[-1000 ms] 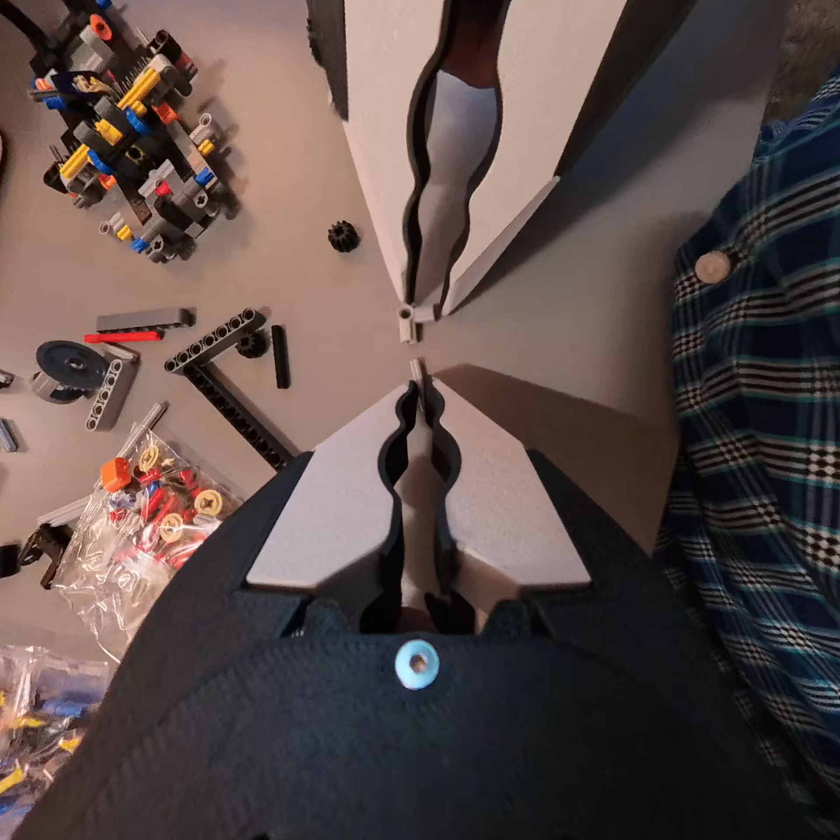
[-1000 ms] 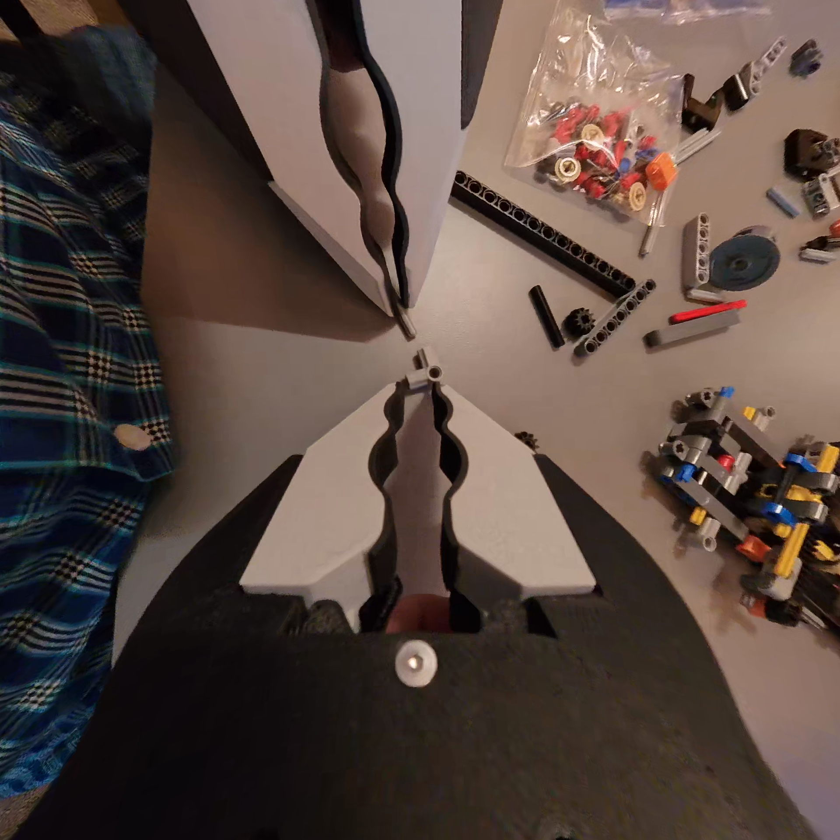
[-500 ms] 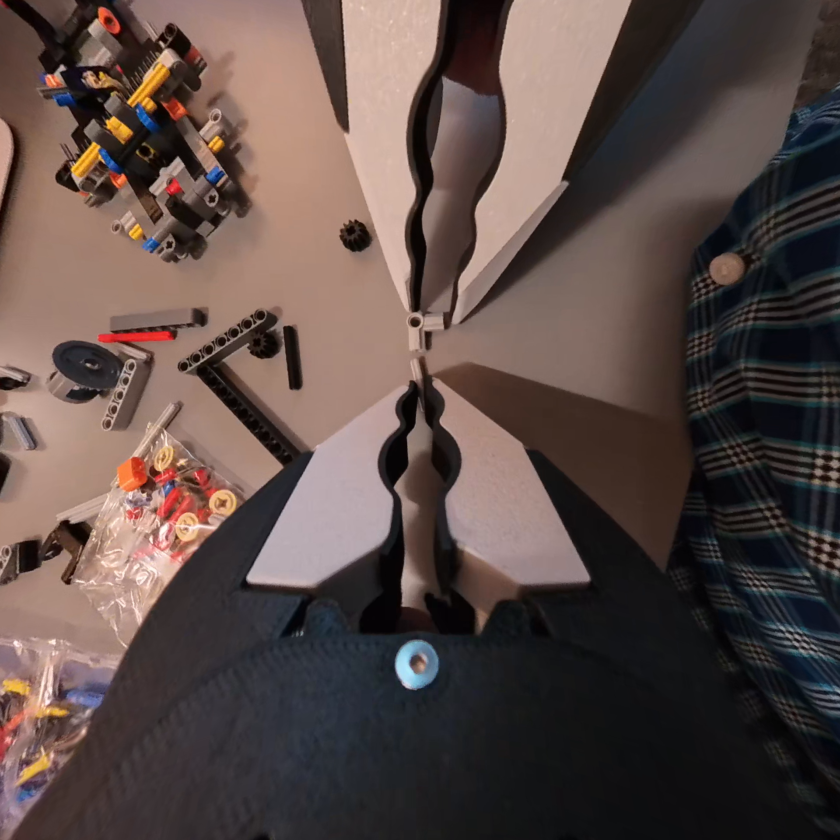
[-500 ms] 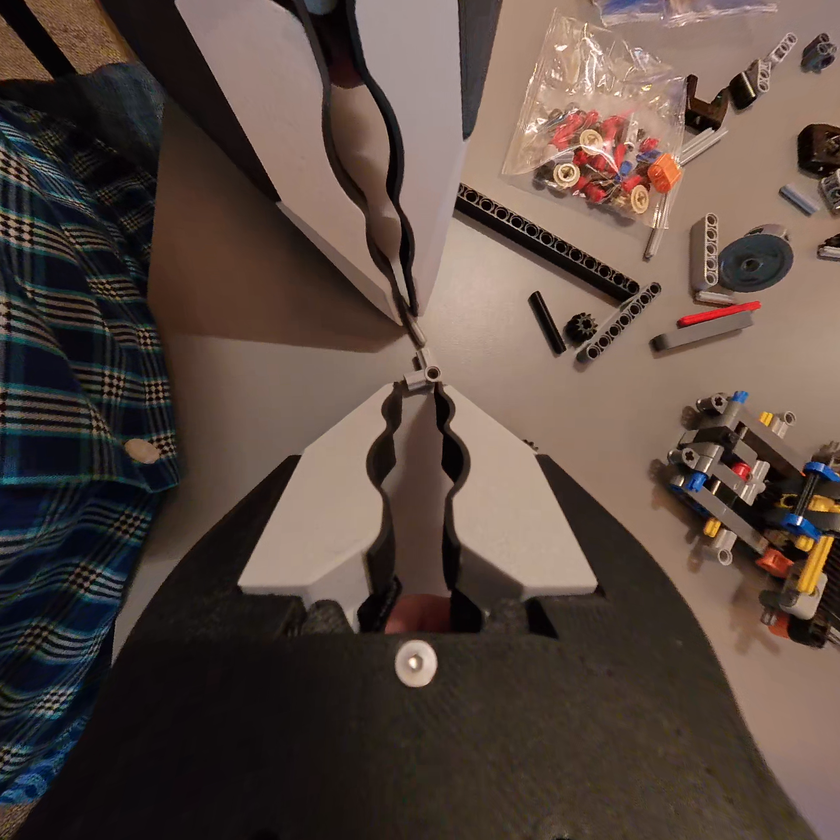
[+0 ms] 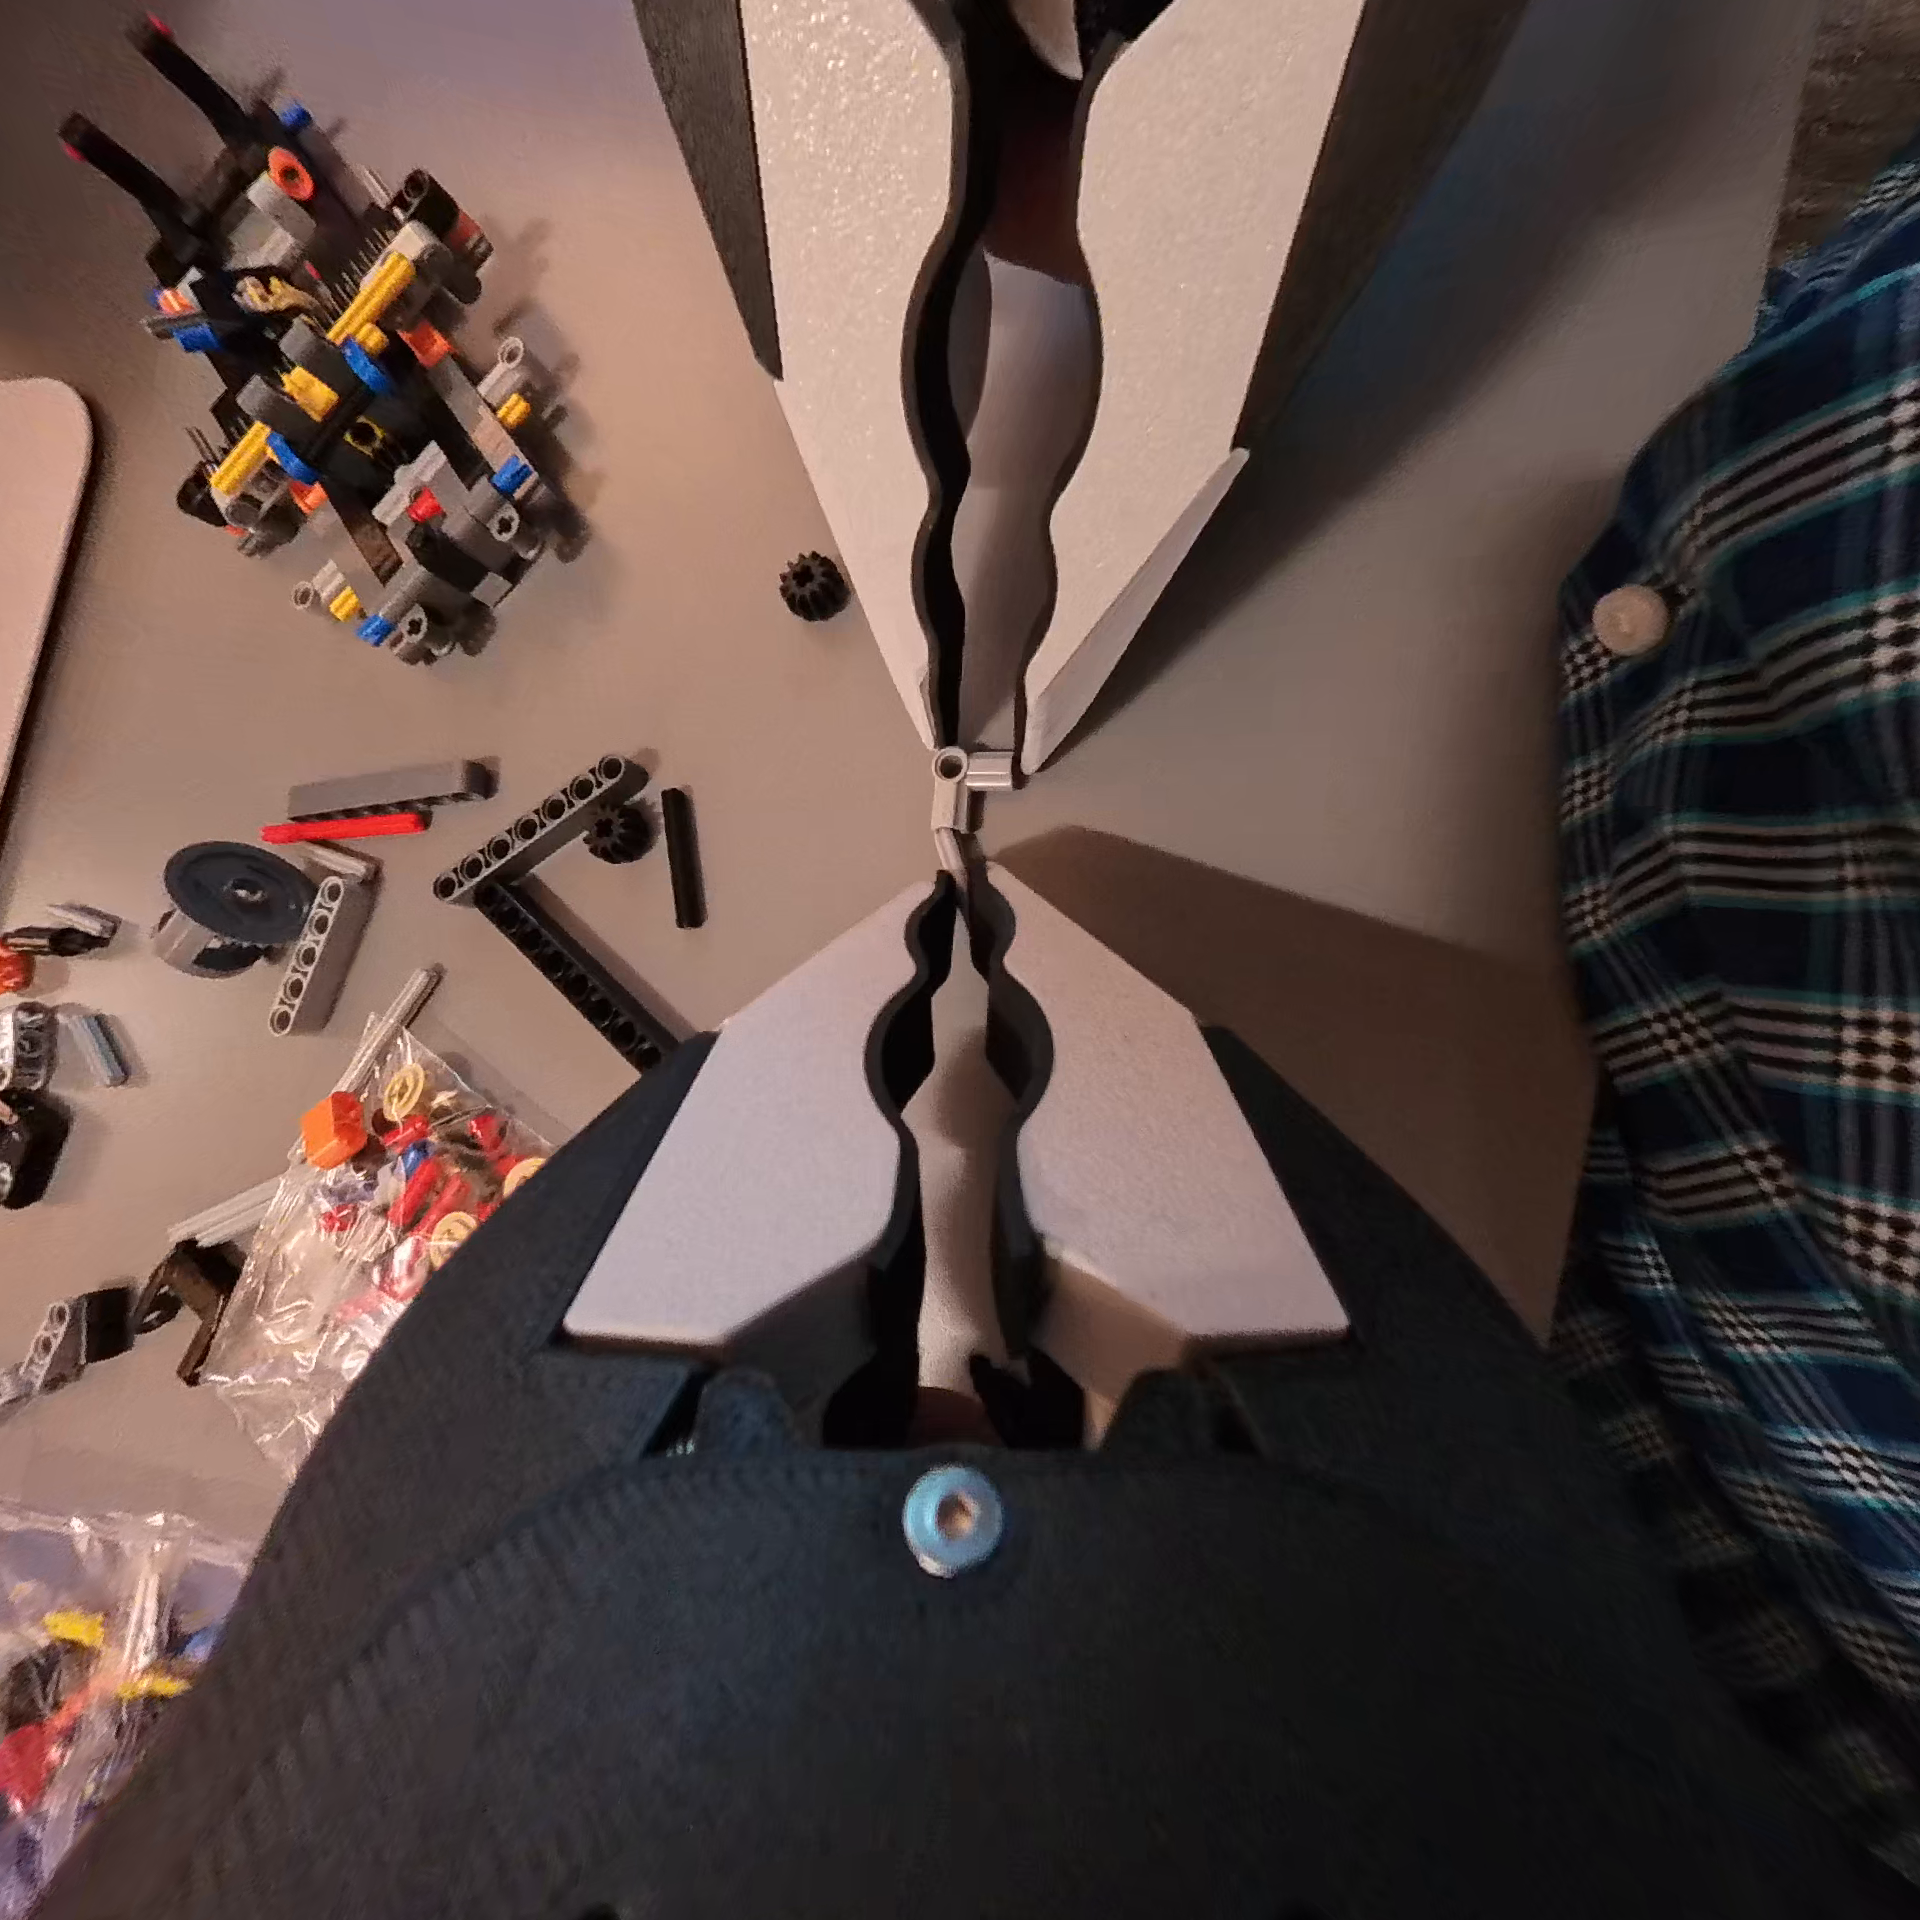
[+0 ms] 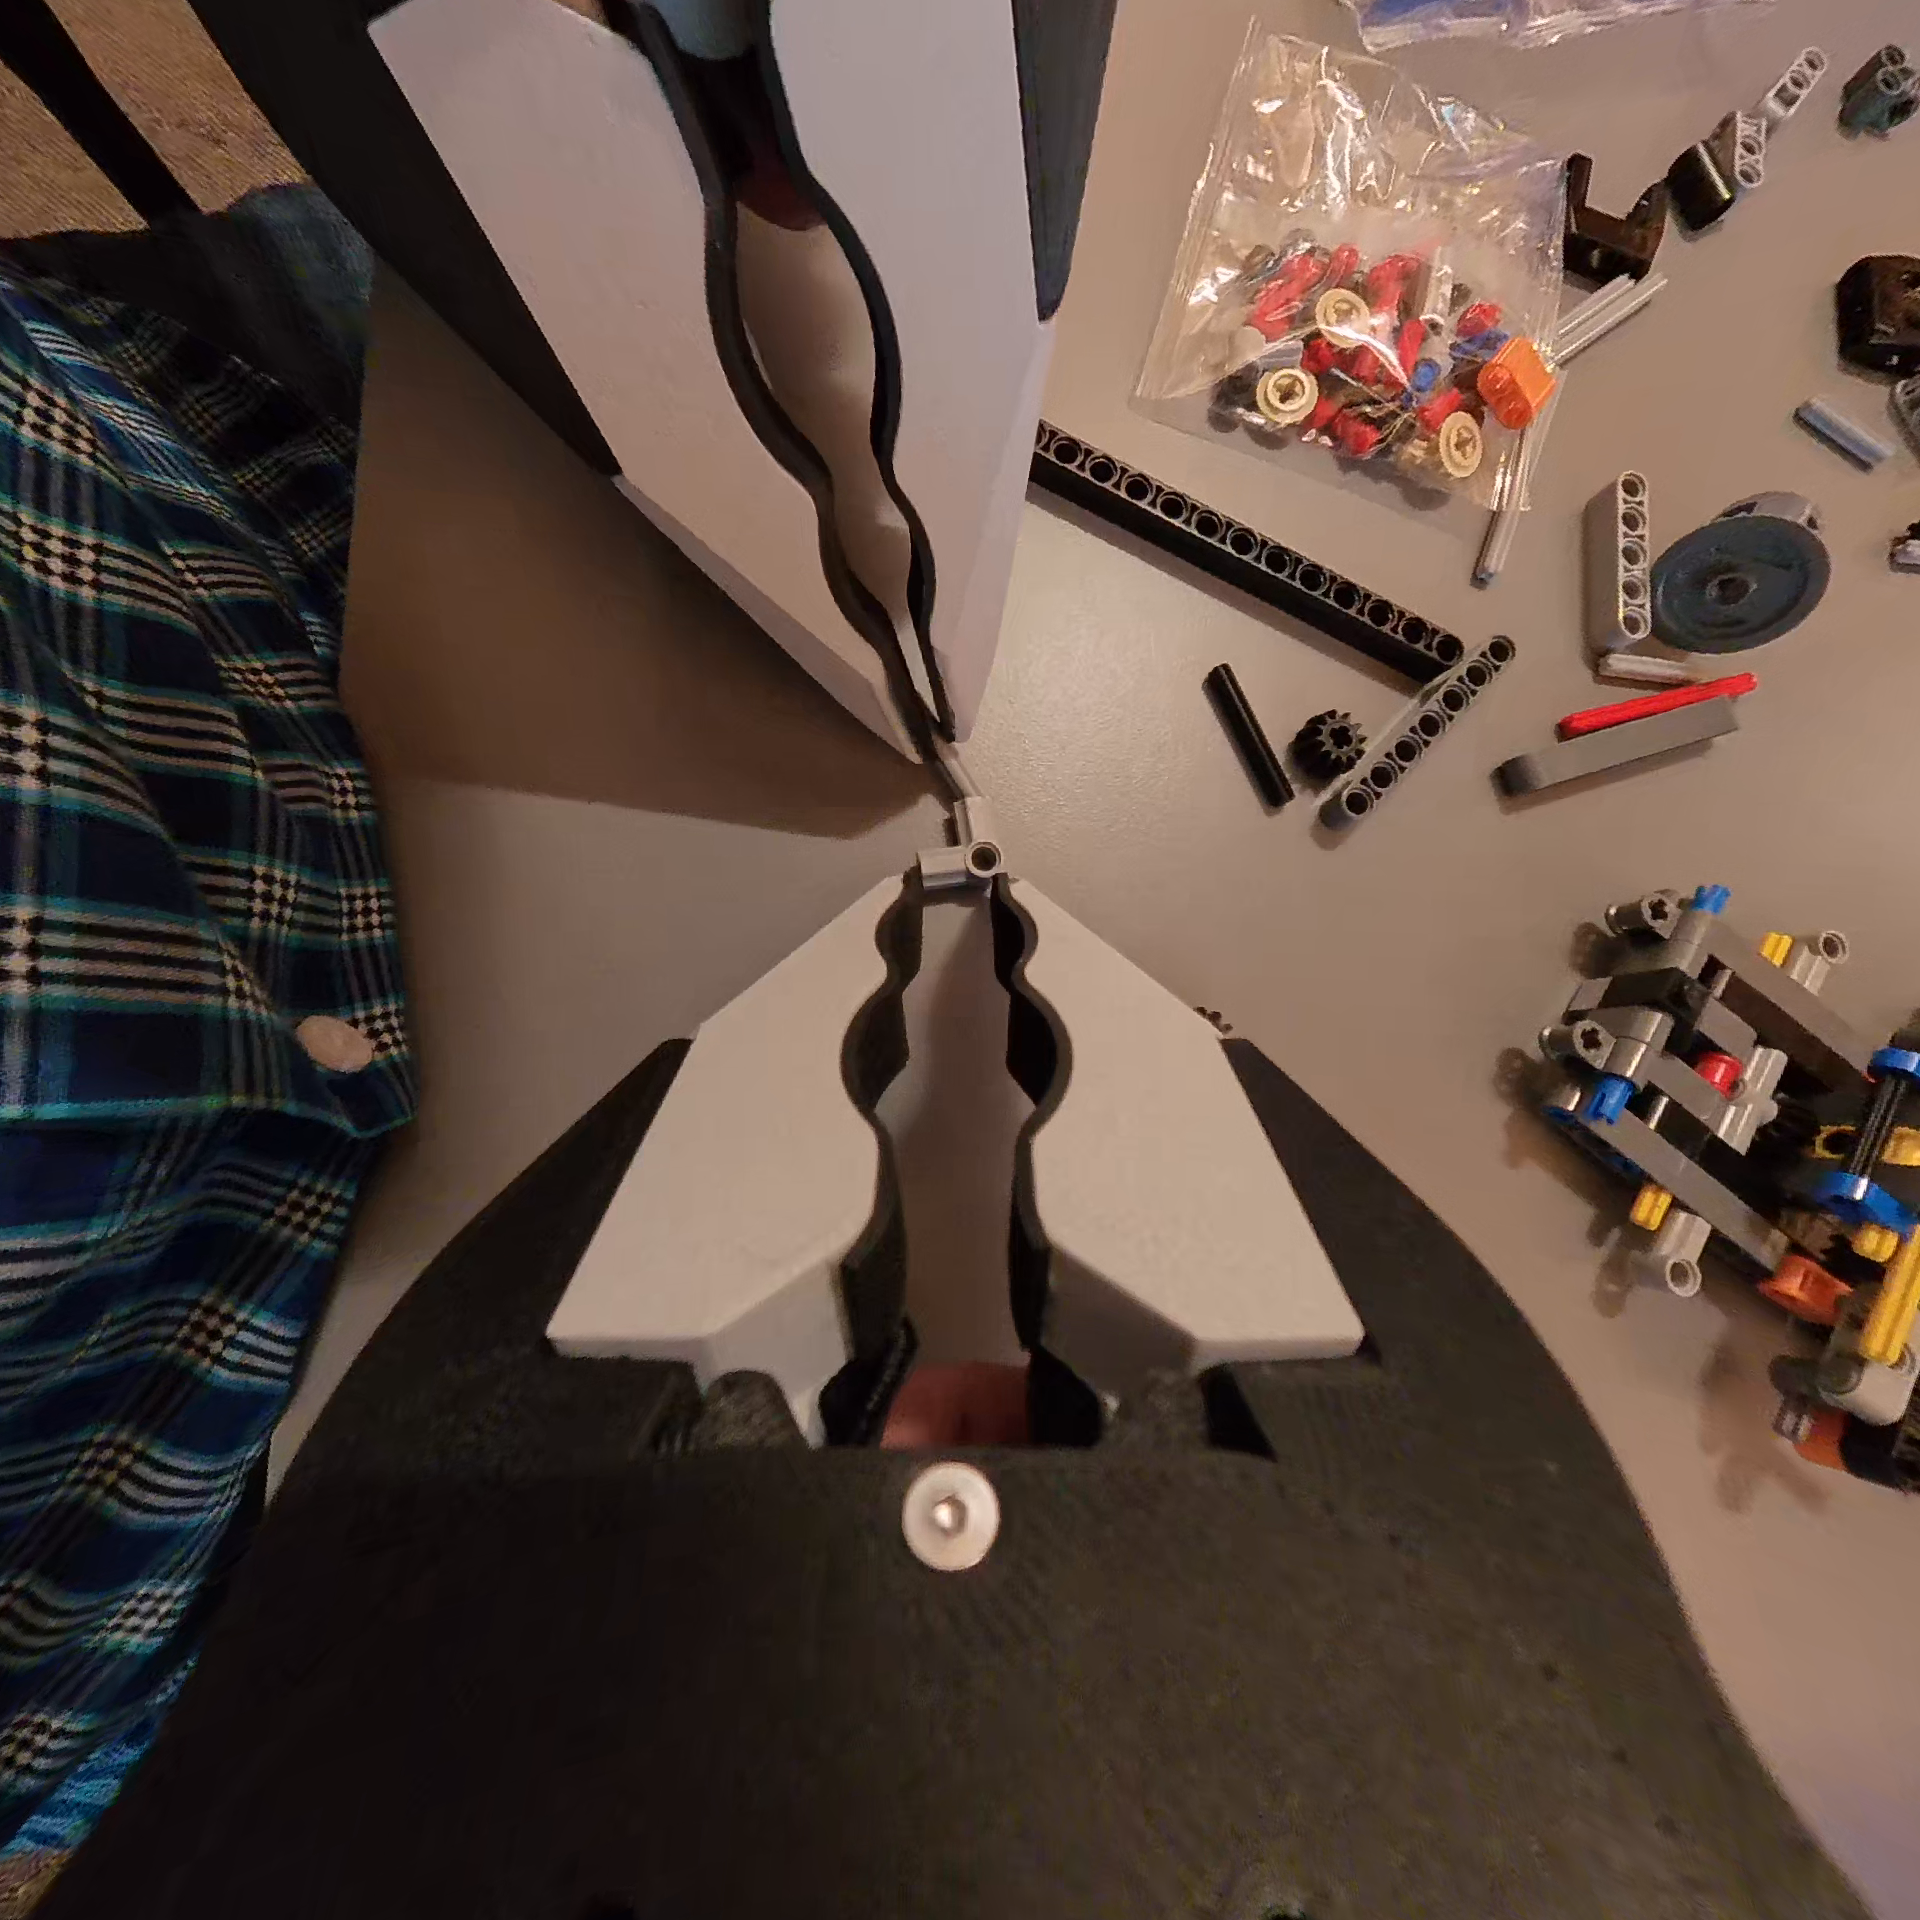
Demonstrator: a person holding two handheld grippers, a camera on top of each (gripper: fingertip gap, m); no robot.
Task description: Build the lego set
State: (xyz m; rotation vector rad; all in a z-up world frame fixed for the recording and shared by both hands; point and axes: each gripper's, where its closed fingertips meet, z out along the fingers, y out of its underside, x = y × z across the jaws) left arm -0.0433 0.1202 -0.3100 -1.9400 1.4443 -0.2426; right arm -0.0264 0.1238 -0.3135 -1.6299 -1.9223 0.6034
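So the left gripper (image 5: 958, 883) is clenched on a thin grey axle (image 5: 951, 847) and the right gripper (image 6: 961, 883) is clenched on a small grey connector (image 6: 956, 862), held tip to tip above the desk (image 5: 727, 727), presumably so the axle seats; the half-built model (image 5: 353, 416) sits far left

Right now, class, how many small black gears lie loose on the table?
2. One gear lies beside the right gripper; the other gear sits between the black rod and a holed beam. Others may be hidden inside the parts bag.
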